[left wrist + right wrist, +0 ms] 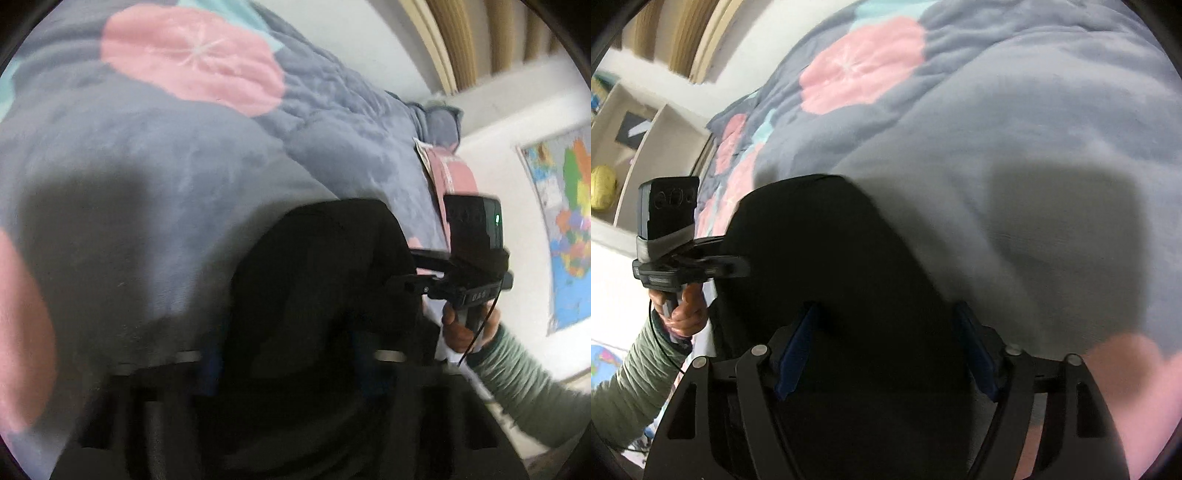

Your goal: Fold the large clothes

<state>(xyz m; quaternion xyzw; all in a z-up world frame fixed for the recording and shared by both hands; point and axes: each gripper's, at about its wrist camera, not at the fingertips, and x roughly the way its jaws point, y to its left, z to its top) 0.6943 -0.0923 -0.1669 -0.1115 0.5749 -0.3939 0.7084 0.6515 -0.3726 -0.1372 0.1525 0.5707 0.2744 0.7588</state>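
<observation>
Between both sets of jaws, each pinching it, the black garment [827,280] stretches lengthwise away across the quilt [997,129].

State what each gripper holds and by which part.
Both the left gripper and the right gripper have the black garment between their fingers; which part cannot be told.

The bed is covered by a grey-blue quilt [1015,122] patterned with pink circles and teal patches. A black garment [827,266] is laid directly on the quilt.
</observation>
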